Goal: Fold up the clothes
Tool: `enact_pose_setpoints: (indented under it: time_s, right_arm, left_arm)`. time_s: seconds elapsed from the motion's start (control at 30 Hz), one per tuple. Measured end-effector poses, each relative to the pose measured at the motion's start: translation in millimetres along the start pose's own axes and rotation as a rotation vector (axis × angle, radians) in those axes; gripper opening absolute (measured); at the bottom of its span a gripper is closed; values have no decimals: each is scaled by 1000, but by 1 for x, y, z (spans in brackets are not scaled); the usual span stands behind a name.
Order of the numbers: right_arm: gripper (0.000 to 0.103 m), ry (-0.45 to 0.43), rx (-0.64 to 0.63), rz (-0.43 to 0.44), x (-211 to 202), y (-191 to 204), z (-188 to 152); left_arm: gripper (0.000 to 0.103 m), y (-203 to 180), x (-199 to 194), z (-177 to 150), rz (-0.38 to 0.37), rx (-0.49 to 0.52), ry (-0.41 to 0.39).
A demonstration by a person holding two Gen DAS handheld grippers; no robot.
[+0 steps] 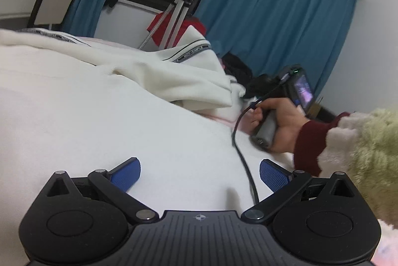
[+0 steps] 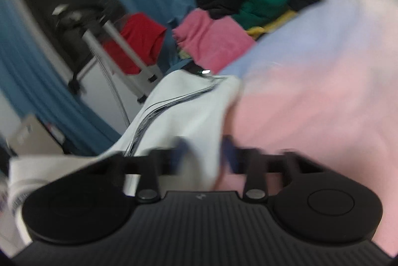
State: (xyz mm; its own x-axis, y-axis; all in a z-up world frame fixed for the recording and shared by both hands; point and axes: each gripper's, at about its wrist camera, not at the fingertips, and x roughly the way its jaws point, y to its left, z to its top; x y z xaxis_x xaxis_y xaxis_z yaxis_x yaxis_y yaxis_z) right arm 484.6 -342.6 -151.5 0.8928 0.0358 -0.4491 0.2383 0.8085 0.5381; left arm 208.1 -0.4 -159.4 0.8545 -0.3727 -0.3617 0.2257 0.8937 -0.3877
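Note:
A white garment [image 1: 104, 92] with black striped trim lies spread on the bed. My left gripper [image 1: 200, 175] is open and empty, low over its flat white cloth. In the left wrist view the right gripper's body [image 1: 293, 89] is seen from behind at the garment's far right, held in a hand. In the blurred right wrist view my right gripper [image 2: 204, 156] is shut on a fold of the white garment [image 2: 184, 111], which drapes up and left from the jaws.
A pink and lilac bedsheet [image 2: 323, 97] lies under the garment. A pile of pink, green, black and yellow clothes [image 2: 223, 34] sits beyond. A metal stand with a red cloth [image 1: 179, 24] is by the blue curtains [image 1: 273, 5]. A chair [image 1: 57, 0] is far left.

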Motion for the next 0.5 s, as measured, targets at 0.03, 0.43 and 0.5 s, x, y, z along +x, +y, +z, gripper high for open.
enact_pose_setpoints:
  time_s: [0.03,0.43,0.5]
  right_arm:
    - [7,-7,-15,-22,-1,4,1]
    - [6,-259,-207,-295,-116,-32,127]
    - [6,-294,-231,-352,-134,-49,156]
  left_arm:
    - [103,1,0,0,-4,-7,-2]
    - [103,-5,-18,8,37,11,-14]
    - [103,-6,-19,9,37,21,-17]
